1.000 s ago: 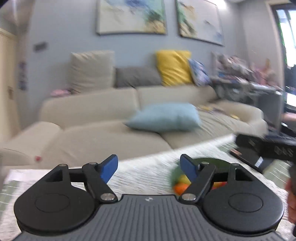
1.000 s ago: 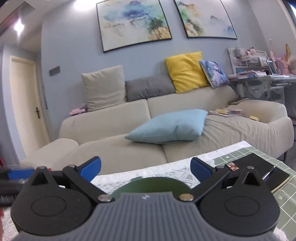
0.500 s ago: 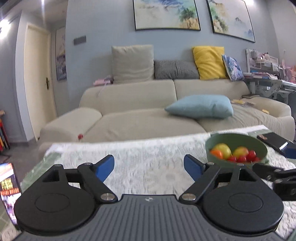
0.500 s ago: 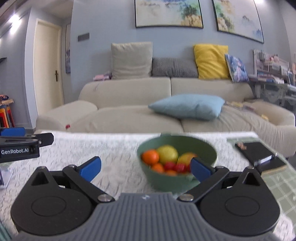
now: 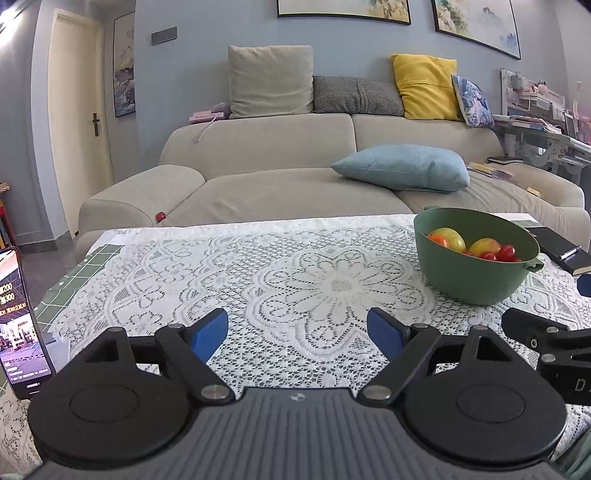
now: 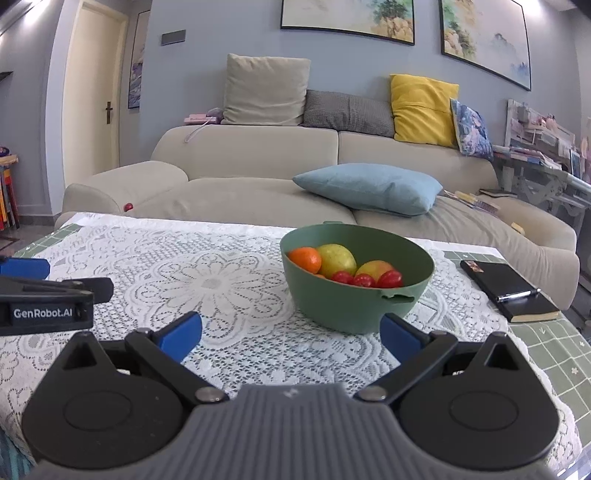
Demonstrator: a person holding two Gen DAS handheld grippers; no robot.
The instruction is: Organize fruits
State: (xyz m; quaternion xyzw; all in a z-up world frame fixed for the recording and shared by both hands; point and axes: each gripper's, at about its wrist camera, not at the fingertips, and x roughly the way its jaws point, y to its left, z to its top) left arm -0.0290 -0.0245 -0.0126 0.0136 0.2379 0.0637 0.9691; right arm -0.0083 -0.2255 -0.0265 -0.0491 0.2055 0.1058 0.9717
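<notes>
Both grippers are brought down toward the lace-covered worktop since earlier; left gripper and right gripper jaws are spread, empty, near the green fruit bowl.

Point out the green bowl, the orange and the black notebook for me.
green bowl (image 6: 343, 314), right wrist view, front outer wall.
orange (image 6: 306, 259), right wrist view, its top.
black notebook (image 6: 495, 275), right wrist view, bare cover.

I'm in a home living room: beige sofa with cushions, framed paintings, lace-covered desk.
</notes>
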